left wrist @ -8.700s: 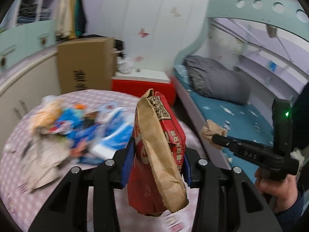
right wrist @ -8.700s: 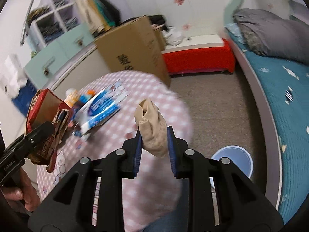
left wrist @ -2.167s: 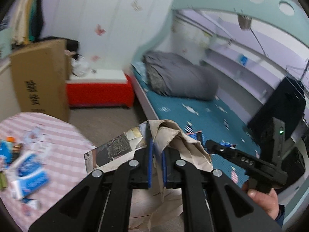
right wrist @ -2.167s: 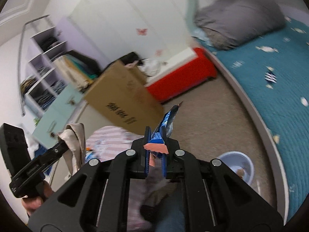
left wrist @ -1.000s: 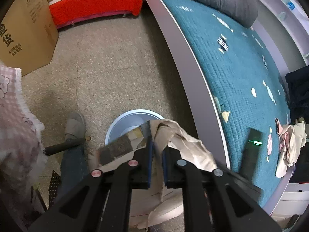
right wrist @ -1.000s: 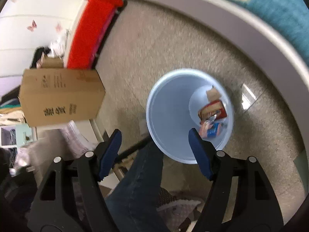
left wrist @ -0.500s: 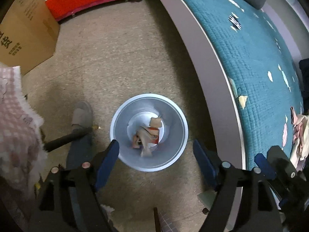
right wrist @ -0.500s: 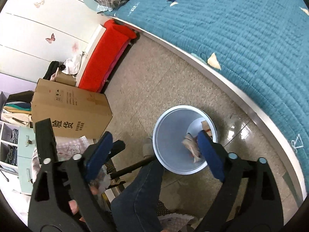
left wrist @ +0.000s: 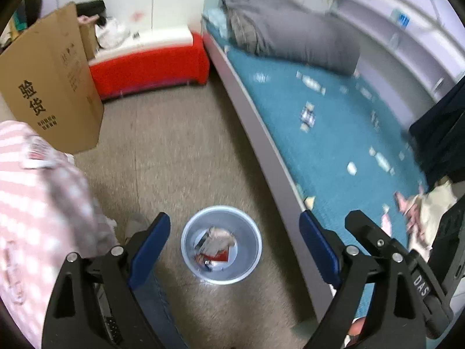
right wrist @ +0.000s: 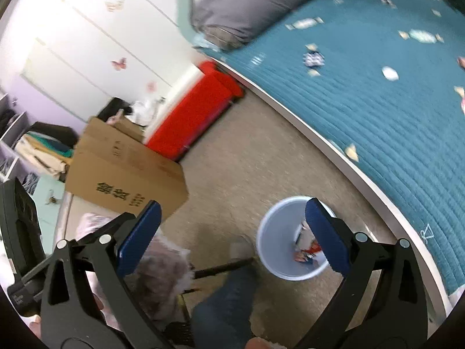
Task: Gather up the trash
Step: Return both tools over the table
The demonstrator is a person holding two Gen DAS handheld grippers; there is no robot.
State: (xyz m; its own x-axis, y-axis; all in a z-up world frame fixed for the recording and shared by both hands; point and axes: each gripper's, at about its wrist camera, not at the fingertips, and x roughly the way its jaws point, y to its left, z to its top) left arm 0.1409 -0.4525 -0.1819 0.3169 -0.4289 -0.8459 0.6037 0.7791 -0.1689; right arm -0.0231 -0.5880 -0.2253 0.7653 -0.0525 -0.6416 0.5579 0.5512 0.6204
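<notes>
Left gripper (left wrist: 234, 244) opening, nothing between jaws, above bin (left wrist: 190, 257) holding trash (left wrist: 216, 245) beside bed (left wrist: 319, 133). Right gripper (right wrist: 232, 232) spread wide, empty. Left-wrist only: tablecloth (left wrist: 37, 197). Right-wrist only: shelves (right wrist: 17, 142).

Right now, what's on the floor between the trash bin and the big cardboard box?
Just bare speckled floor between the trash bin and the cardboard box; the left wrist view shows it best.

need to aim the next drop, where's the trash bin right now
The pale blue bin stands on the floor beside the bed frame, low centre in the left wrist view, near a shoe.
</notes>
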